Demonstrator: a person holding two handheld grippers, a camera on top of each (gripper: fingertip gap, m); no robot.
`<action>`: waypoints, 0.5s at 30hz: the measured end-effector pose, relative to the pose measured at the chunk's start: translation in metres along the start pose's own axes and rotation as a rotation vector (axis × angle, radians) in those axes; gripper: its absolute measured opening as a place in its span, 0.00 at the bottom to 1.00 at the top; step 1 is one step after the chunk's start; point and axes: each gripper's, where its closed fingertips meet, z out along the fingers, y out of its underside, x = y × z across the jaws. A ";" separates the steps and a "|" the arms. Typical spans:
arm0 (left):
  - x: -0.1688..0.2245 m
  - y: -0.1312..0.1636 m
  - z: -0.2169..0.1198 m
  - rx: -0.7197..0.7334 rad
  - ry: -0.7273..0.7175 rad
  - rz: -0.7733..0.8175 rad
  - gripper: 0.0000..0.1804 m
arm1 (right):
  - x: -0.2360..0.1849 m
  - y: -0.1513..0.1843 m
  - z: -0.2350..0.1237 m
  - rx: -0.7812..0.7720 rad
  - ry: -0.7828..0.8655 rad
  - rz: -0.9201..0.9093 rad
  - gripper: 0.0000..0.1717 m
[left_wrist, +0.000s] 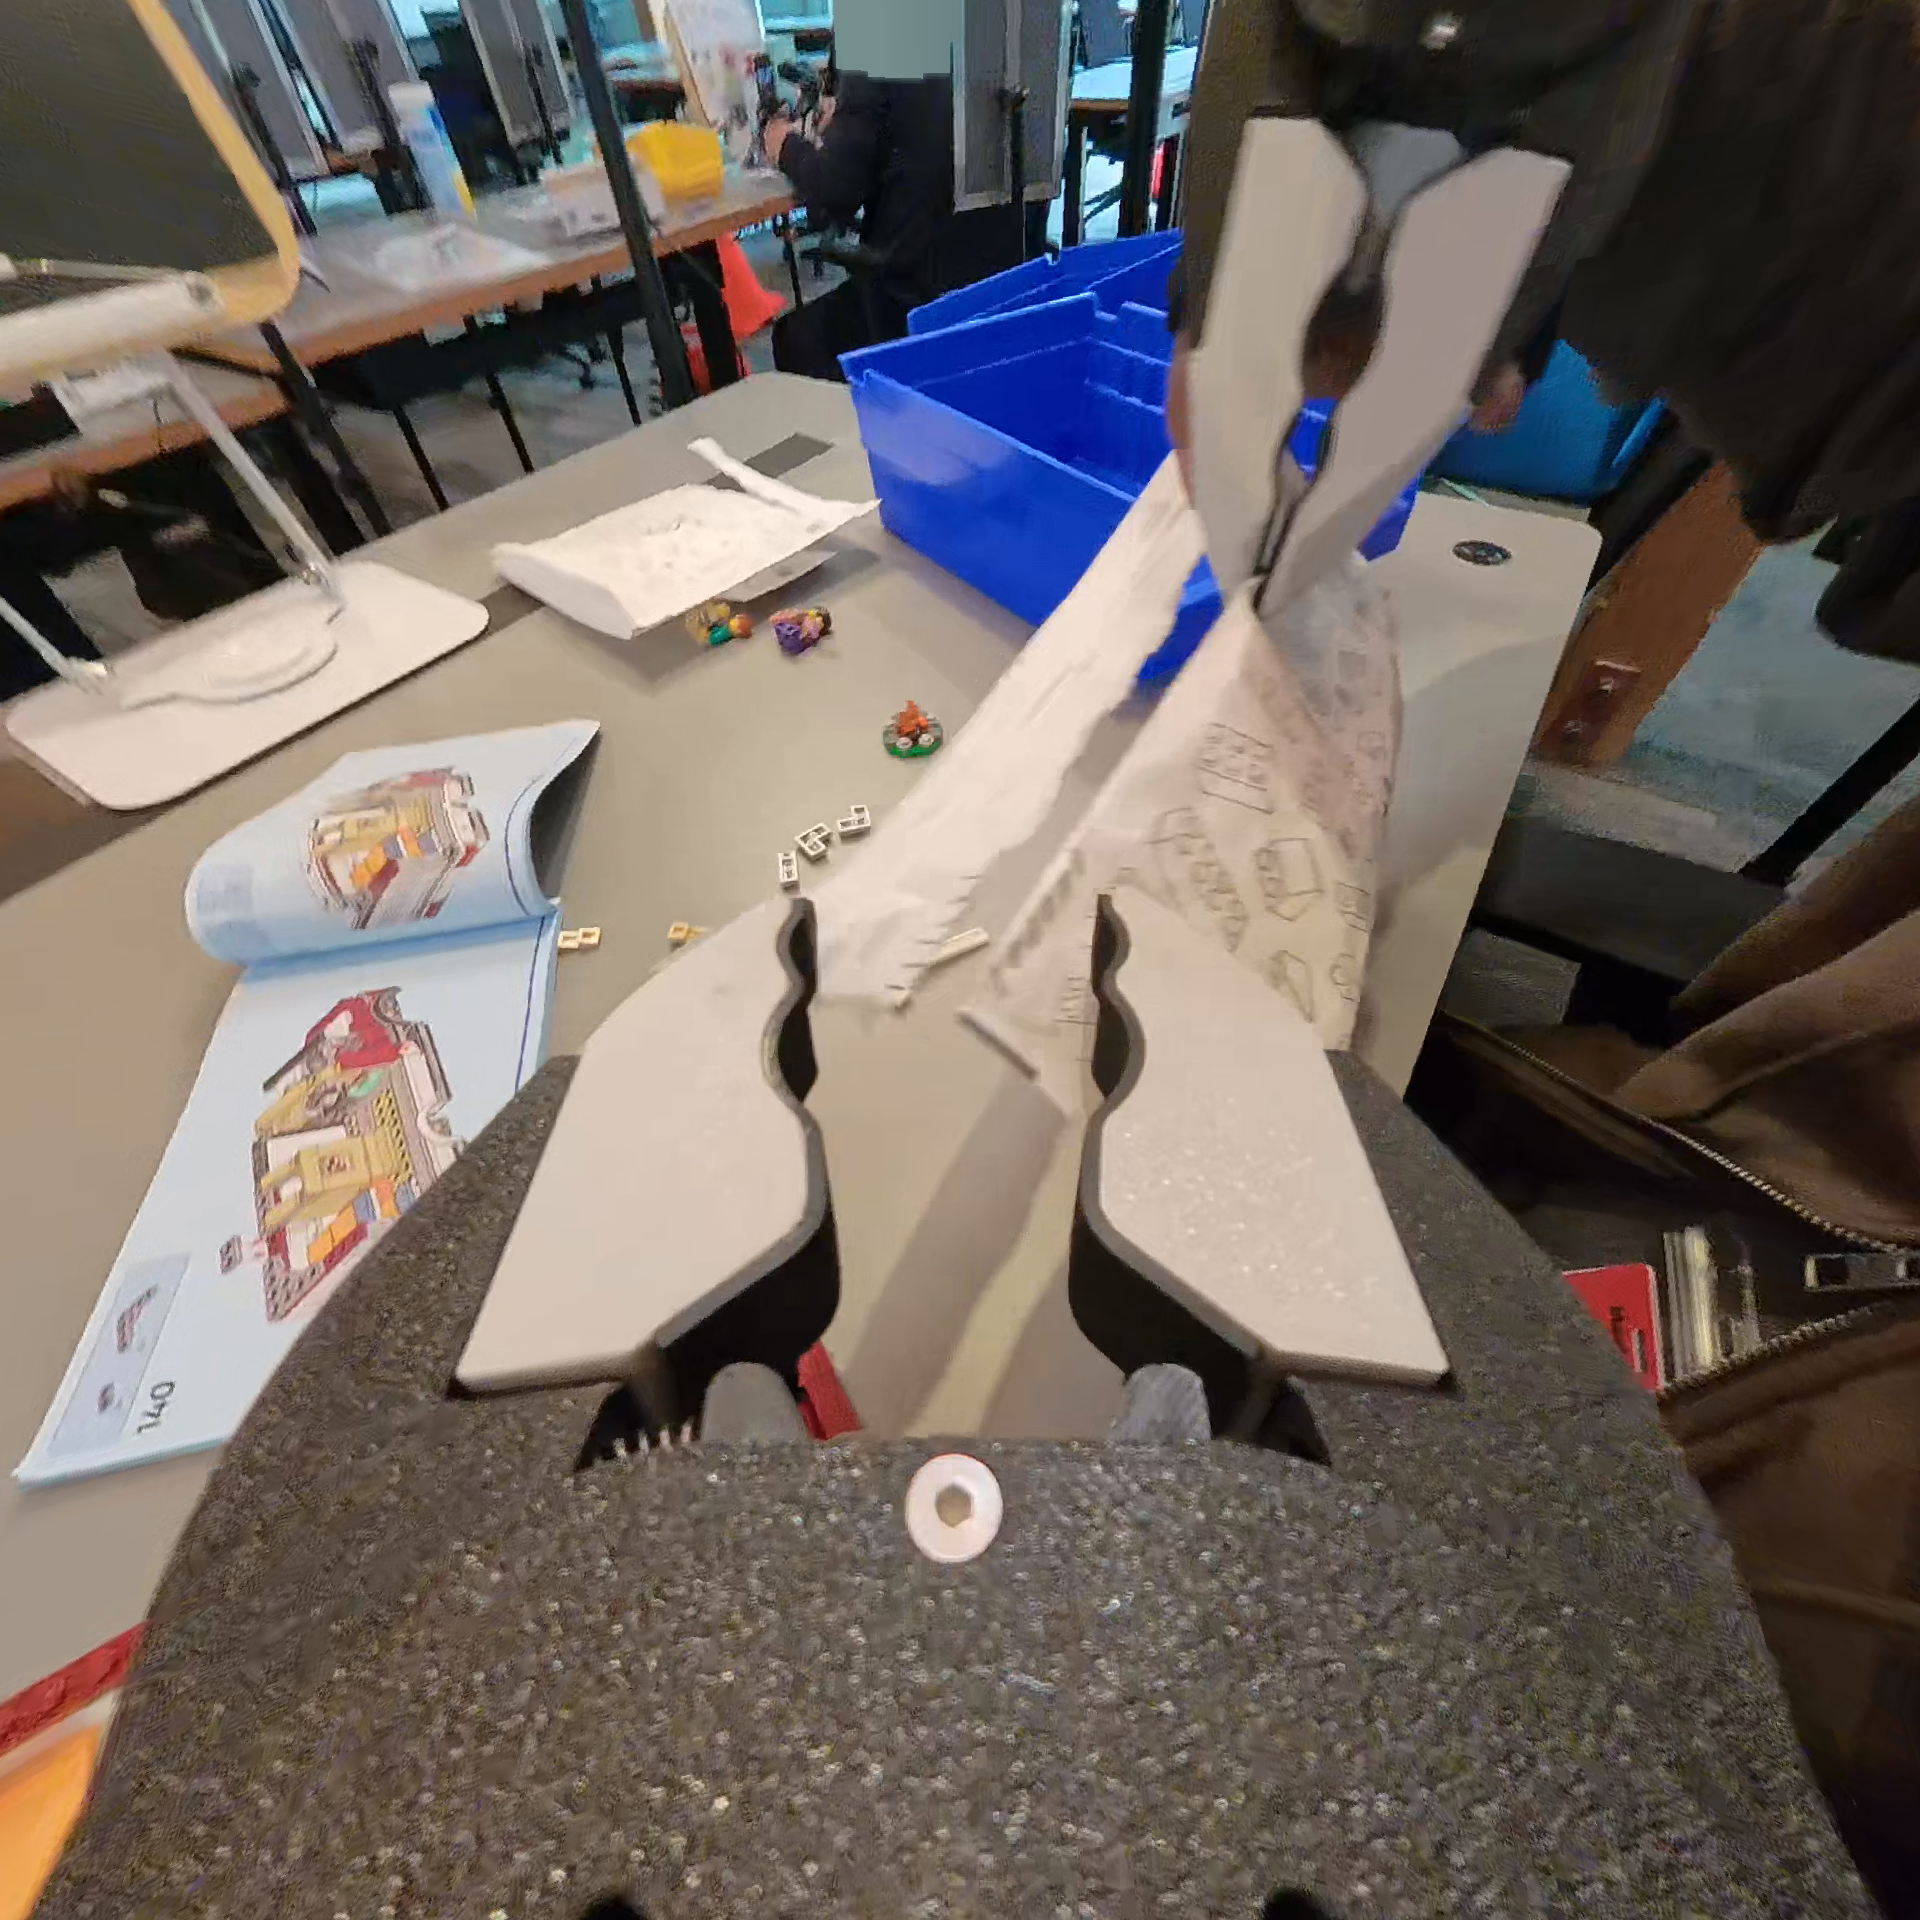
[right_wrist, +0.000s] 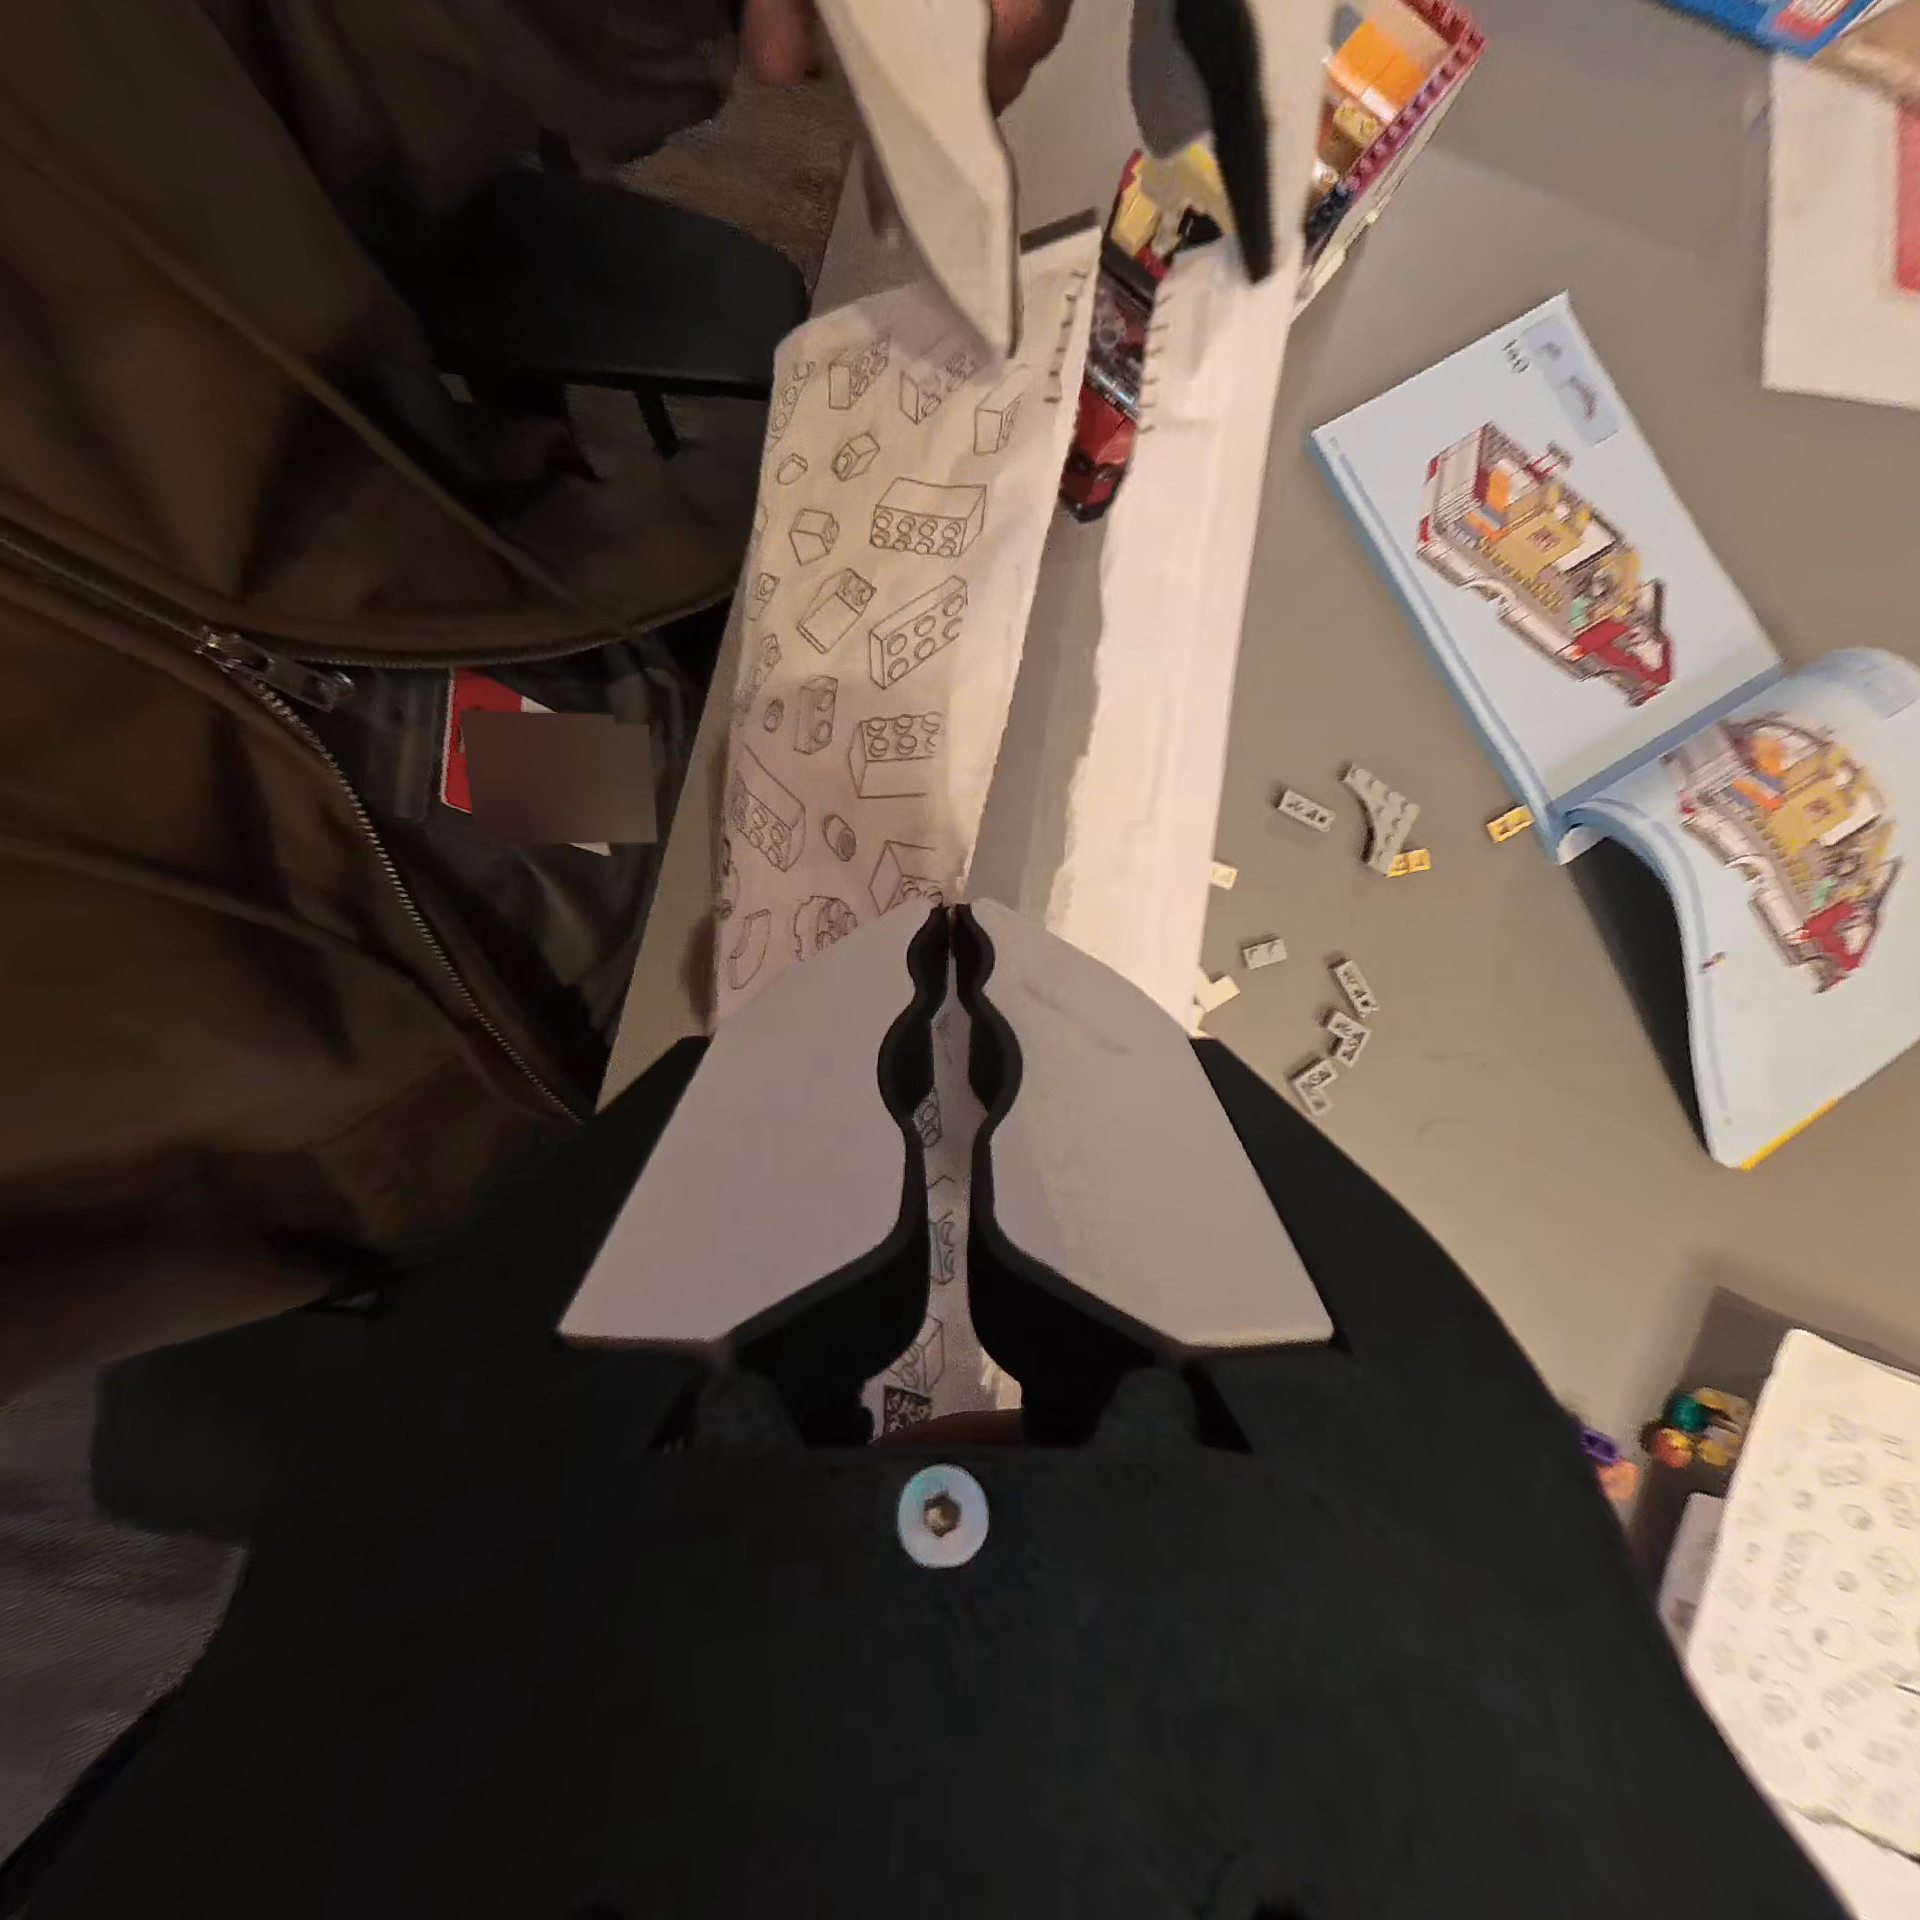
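My right gripper (right_wrist: 954, 914) is shut on the top edge of a white paper bag (right_wrist: 883, 623) printed with brick outlines. The bag is torn open lengthwise into two strips. In the left wrist view the right gripper (left_wrist: 1262, 587) holds the bag (left_wrist: 1226, 790) up over the grey table (left_wrist: 675, 727). The bag's torn lower end hangs down between the fingers of my left gripper (left_wrist: 951, 935), which is open and does not press on it. A small white piece (left_wrist: 961, 943) shows at the torn edge. The left gripper (right_wrist: 1132, 301) also shows open at the top of the right wrist view.
An open instruction booklet (left_wrist: 343, 1039) lies at the left. Small grey bricks (left_wrist: 821, 836), a campfire piece (left_wrist: 912, 727) and minifigures (left_wrist: 800, 629) are scattered on the table. A blue bin (left_wrist: 987, 457), another paper bag (left_wrist: 665, 551) and a white stand base (left_wrist: 260, 665) stand behind. Across from one pair of fingers to the other is roughly 12 centimetres.
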 end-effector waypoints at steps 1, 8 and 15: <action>-0.004 -0.002 -0.001 -0.008 0.013 -0.029 0.29 | 0.000 -0.001 -0.001 -0.004 0.023 -0.023 0.00; 0.010 -0.029 -0.017 -0.023 0.257 -0.027 0.21 | 0.001 -0.001 -0.008 -0.026 0.200 -0.172 0.00; -0.002 -0.046 -0.016 -0.111 0.290 0.003 0.23 | 0.002 -0.002 -0.013 -0.014 0.418 -0.349 0.00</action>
